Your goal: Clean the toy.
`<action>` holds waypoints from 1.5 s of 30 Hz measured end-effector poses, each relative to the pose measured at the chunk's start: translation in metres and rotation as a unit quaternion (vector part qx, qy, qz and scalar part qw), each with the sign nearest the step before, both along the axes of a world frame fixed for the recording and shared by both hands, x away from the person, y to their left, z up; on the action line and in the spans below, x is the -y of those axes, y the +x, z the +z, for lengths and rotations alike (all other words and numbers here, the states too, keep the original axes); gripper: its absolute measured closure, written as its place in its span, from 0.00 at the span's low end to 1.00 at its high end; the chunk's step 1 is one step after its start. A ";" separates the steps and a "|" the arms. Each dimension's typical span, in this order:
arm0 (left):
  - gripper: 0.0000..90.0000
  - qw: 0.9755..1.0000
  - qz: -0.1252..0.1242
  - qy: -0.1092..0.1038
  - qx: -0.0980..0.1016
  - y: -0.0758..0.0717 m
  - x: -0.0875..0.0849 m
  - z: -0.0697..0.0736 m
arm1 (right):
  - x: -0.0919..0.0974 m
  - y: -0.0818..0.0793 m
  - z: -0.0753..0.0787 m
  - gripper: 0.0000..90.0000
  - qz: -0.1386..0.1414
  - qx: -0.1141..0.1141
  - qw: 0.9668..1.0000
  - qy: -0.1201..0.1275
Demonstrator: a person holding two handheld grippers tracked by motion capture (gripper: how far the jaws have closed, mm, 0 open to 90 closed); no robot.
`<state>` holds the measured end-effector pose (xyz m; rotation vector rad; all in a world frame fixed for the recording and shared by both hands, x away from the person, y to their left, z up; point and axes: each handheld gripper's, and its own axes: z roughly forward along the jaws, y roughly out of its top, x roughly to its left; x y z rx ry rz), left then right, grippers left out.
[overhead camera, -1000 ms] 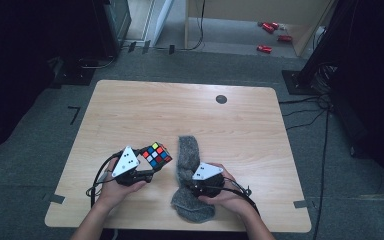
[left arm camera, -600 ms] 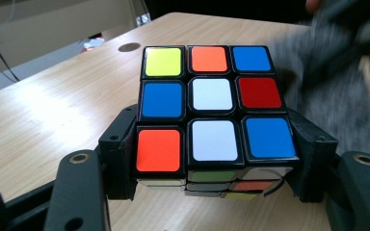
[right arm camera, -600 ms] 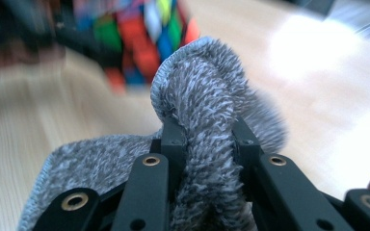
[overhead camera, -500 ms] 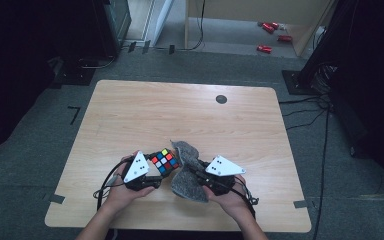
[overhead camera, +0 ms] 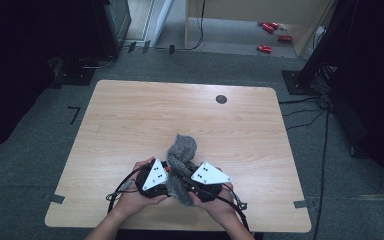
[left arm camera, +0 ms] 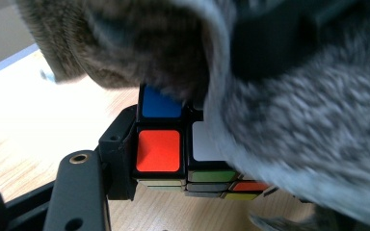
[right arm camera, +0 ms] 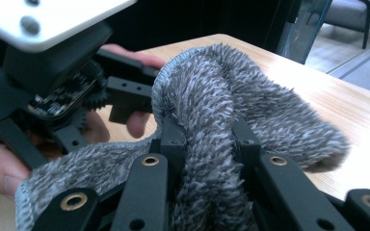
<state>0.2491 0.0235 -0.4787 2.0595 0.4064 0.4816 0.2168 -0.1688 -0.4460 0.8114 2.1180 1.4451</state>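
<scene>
R jaws (right arm camera: 202, 144) stayed pinched on the grey cloth (right arm camera: 231, 91), L jaws (left arm camera: 173, 159) clamped the cube (left arm camera: 173, 149); I judged short, light wipes w/ cloth over cube best.

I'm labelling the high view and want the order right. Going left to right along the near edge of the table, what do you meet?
Left hand → left gripper → grey fuzzy cloth → right gripper → right hand.

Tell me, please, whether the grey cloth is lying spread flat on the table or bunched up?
Bunched up: the grey cloth is pinched into a raised fold by the right gripper and drapes over the puzzle cube.
</scene>
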 end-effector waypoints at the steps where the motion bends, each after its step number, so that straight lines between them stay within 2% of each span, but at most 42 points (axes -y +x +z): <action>1: 0.39 1.000 0.000 0.007 0.003 -0.001 0.001 0.000 | -0.003 -0.001 -0.001 0.83 0.000 0.002 1.000 -0.007; 4: 0.39 1.000 0.004 0.021 0.017 -0.004 0.004 0.002 | -0.005 0.000 -0.003 0.83 -0.008 0.012 1.000 -0.023; 7: 0.39 1.000 0.007 0.016 0.019 -0.003 0.001 0.005 | 0.002 0.004 0.000 0.83 -0.032 0.014 0.999 -0.013; 10: 0.39 1.000 0.012 0.006 0.011 0.001 -0.004 0.007 | 0.009 0.006 0.003 0.83 -0.054 0.004 0.999 0.001; 13: 0.39 1.000 0.009 0.007 0.010 0.000 -0.002 0.007 | 0.003 -0.001 0.003 0.83 -0.037 0.013 0.999 -0.008; 14: 0.39 1.000 0.007 0.008 0.012 -0.001 -0.001 0.007 | -0.002 -0.004 0.002 0.83 -0.026 0.026 0.999 -0.020; 15: 0.39 1.000 0.003 0.009 0.014 -0.003 0.001 0.007 | -0.006 -0.006 0.002 0.82 -0.022 0.027 0.999 -0.025; 17: 0.39 1.000 0.003 0.014 0.018 -0.004 0.002 0.007 | -0.009 -0.006 0.002 0.82 -0.024 0.035 0.998 -0.035; 20: 0.39 1.000 0.007 0.008 0.014 0.000 -0.002 0.006 | 0.000 0.001 0.002 0.82 -0.045 0.023 0.999 -0.015; 22: 0.39 1.000 0.014 0.002 0.009 0.003 -0.006 0.006 | 0.009 0.006 0.002 0.83 -0.061 0.002 0.998 0.004; 24: 0.39 1.000 0.016 -0.001 0.009 0.004 -0.007 0.006 | 0.014 0.008 0.001 0.83 -0.059 -0.006 0.998 0.017; 26: 0.39 1.000 0.013 -0.003 0.006 0.003 -0.004 0.005 | 0.010 0.005 0.001 0.82 -0.051 0.000 0.999 0.014; 29: 0.39 1.000 0.004 0.004 0.011 -0.001 0.000 0.004 | 0.000 -0.001 0.000 0.82 -0.040 0.023 0.999 -0.009; 30: 0.39 1.000 0.003 0.004 0.012 -0.001 0.000 0.004 | -0.001 -0.001 -0.001 0.82 -0.039 0.023 0.999 -0.007; 32: 0.39 1.000 0.004 0.000 0.012 0.000 -0.003 0.005 | 0.004 0.003 -0.001 0.81 -0.040 0.009 0.999 0.014; 35: 0.39 1.000 0.011 -0.008 0.009 0.003 -0.009 0.006 | 0.018 0.011 -0.002 0.81 -0.060 -0.017 0.997 0.044; 38: 0.39 1.000 0.007 -0.026 0.008 0.003 -0.011 0.008 | 0.024 0.014 -0.003 0.81 -0.073 -0.027 0.996 0.051; 41: 0.39 0.998 -0.013 -0.049 0.023 -0.002 -0.012 0.012 | 0.027 0.017 -0.006 0.81 -0.080 -0.037 0.994 0.059; 45: 0.39 0.996 -0.022 -0.079 0.024 -0.002 -0.017 0.016 | 0.032 0.023 -0.017 0.81 -0.086 -0.073 0.991 0.074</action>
